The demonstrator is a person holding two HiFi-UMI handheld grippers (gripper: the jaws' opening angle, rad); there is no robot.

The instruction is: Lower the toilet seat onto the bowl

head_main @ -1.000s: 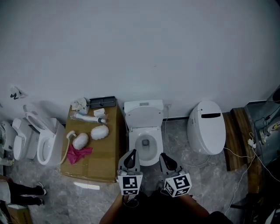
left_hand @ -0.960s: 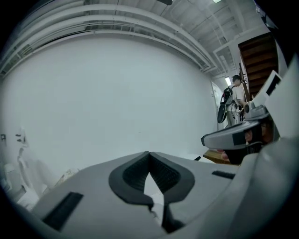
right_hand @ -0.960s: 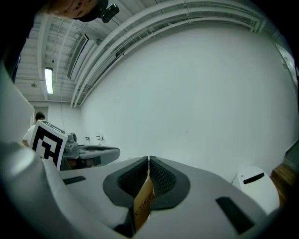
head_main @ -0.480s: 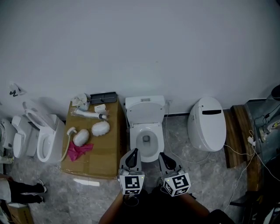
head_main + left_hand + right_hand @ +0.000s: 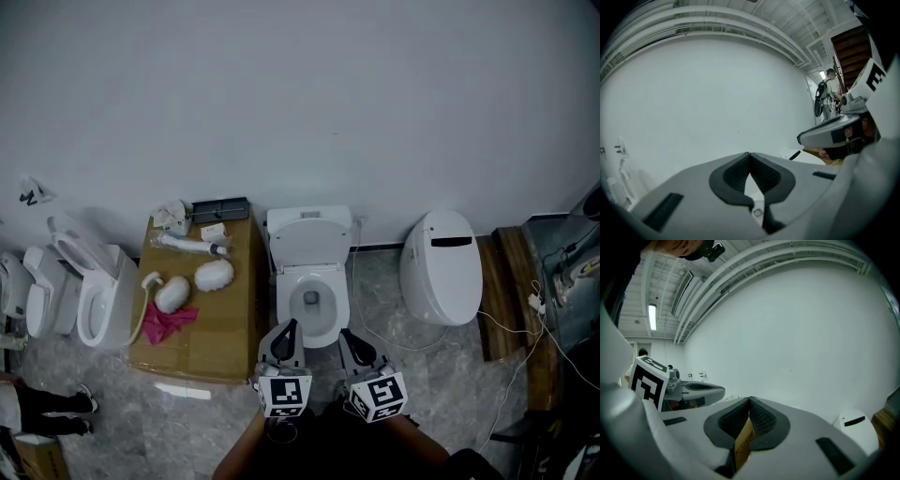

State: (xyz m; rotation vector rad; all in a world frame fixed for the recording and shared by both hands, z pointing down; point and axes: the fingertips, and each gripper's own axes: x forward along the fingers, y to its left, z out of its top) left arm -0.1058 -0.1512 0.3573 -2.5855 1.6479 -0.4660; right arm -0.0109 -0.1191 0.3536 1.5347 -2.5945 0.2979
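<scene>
The white toilet [image 5: 312, 281] stands against the wall in the middle of the head view. Its seat and lid [image 5: 310, 247] are tipped up against the tank, and the bowl [image 5: 328, 314] lies open. My left gripper [image 5: 286, 324] hovers just before the bowl's front left rim with its jaws shut and empty. My right gripper [image 5: 345, 334] is beside it at the front right, also shut. In the left gripper view the pads [image 5: 736, 174] meet at the left gripper [image 5: 749, 154]. In the right gripper view, the right gripper [image 5: 750, 400] shows a tan printed strip [image 5: 743, 444] below its touching pads.
A cardboard box [image 5: 225, 328] left of the toilet carries white fittings and a pink cloth [image 5: 169, 322]. A closed white toilet [image 5: 442, 267] stands at the right, with cables [image 5: 525, 323] and wooden planks [image 5: 497, 300] beyond. More toilets [image 5: 94, 295] line the left edge.
The head view has shifted slightly, so the toilet sits a little higher in it. Both grippers keep their places before the bowl.
</scene>
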